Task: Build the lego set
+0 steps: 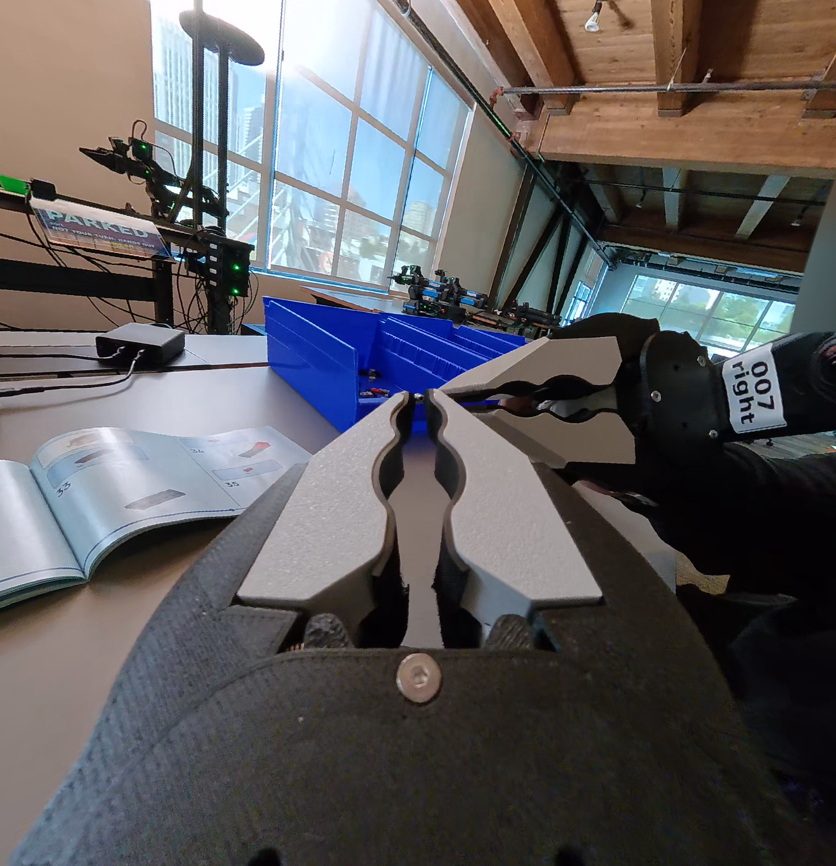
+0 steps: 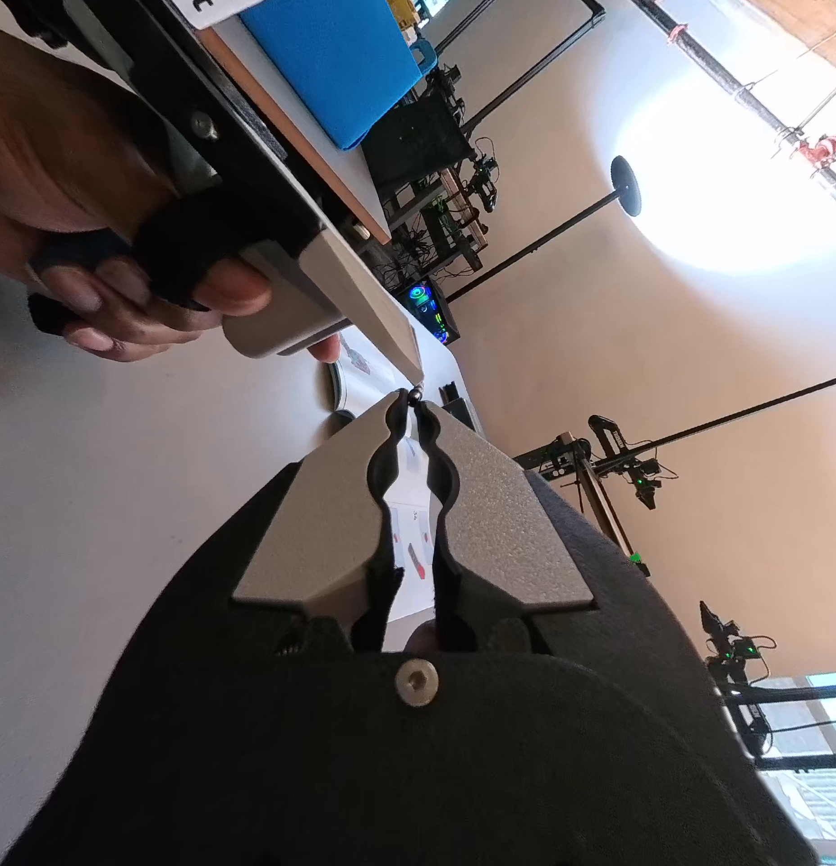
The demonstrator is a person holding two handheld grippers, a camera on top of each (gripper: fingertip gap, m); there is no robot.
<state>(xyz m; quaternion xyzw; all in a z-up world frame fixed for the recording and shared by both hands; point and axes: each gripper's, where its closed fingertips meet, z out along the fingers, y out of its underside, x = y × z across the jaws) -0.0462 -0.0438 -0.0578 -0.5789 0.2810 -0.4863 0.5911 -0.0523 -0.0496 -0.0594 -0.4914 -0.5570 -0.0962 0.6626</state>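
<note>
Because both tips pinch one tiny dark piece (image 1: 419, 396) in midair, left claw (image 1: 421, 398) and right claw (image 2: 410, 398) meet, nearly shut, booklet (image 1: 125, 487) at nine o'clock.

- right gripper (image 2: 410, 399) pinches a small dark round piece (image 2: 413, 396) at its fingertips; left gripper (image 2: 414, 375) tip touches that piece from above
- open instruction booklet (image 2: 409, 539) lies on the table (image 2: 125, 468) beyond the piece; a hand (image 2: 139, 300) grips the left gripper

Printed step numbers stand on the open instruction booklet (image 1: 125, 478) at the table's left edge; the right gripper (image 1: 442, 391) carries a white lettered label (image 1: 753, 391); a lettered sign (image 1: 102, 232) hangs from the rack.
</note>
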